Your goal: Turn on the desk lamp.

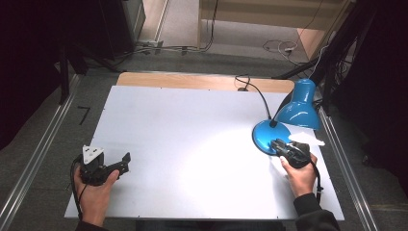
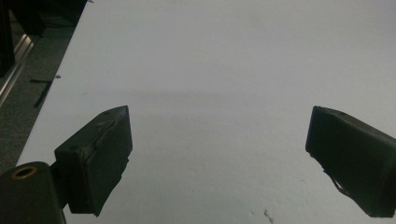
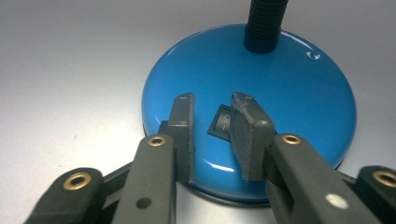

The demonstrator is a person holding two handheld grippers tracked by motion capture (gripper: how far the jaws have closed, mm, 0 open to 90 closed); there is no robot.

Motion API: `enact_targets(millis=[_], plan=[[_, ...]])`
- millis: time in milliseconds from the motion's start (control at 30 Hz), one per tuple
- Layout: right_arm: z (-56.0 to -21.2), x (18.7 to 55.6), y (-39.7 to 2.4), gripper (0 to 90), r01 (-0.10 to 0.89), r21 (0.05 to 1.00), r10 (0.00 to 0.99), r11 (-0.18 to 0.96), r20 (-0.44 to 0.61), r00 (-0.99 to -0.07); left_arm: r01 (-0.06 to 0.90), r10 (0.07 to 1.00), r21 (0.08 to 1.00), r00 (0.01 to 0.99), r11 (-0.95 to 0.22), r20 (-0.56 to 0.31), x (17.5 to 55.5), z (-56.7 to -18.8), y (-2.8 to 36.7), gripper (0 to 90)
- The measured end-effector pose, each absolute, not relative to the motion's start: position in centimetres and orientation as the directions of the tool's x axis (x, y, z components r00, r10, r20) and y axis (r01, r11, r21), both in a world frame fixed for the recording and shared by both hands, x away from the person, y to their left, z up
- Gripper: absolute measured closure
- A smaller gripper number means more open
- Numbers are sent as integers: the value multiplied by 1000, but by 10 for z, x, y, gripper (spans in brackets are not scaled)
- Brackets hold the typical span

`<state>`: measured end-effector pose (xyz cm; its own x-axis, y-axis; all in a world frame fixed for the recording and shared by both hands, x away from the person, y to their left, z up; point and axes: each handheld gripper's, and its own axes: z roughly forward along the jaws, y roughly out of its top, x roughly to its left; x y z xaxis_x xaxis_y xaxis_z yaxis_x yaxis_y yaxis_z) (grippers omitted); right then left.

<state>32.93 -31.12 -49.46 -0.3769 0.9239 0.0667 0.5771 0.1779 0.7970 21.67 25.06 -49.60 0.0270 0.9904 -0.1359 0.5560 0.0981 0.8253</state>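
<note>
The glossy blue desk lamp [image 1: 288, 120] is standing at the white bench's [image 1: 192, 144] right edge. The right gripper [image 3: 212, 135], jaws narrowly parted, is hovering over its black rocker switch [image 3: 222, 122]; the left gripper [image 2: 217, 154] is resting with jaws released wide.

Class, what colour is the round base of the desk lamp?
Glossy blue round lamp base, best in the right gripper view.

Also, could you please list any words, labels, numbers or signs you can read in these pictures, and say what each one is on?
"O" and "–": on/off marks on the black rocker switch set in the blue lamp base, between the right gripper's jaws; faint, so partly a guess.
A small pale mark near the base's far edge: too small to read.
Nothing else is legible.
</note>
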Motion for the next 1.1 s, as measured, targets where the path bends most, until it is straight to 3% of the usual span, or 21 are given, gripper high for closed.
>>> enact_targets(millis=[233,367,633,1100], plan=[[-492,326,-312,441,576,799,923,170,75,-377,556,990,825,28,98,-136,217,-496,251,75],[-491,323,-312,393,579,797,921,173,77,-382,557,990,825,29,96,-135,217,-496,251,75],[-488,317,-312,330,576,798,919,174,79,-386,557,990,825,29,96,-135,217,-496,250,75],[-484,310,-320,314,575,800,922,174,73,-380,556,990,825,32,97,-138,218,-496,249,76]])
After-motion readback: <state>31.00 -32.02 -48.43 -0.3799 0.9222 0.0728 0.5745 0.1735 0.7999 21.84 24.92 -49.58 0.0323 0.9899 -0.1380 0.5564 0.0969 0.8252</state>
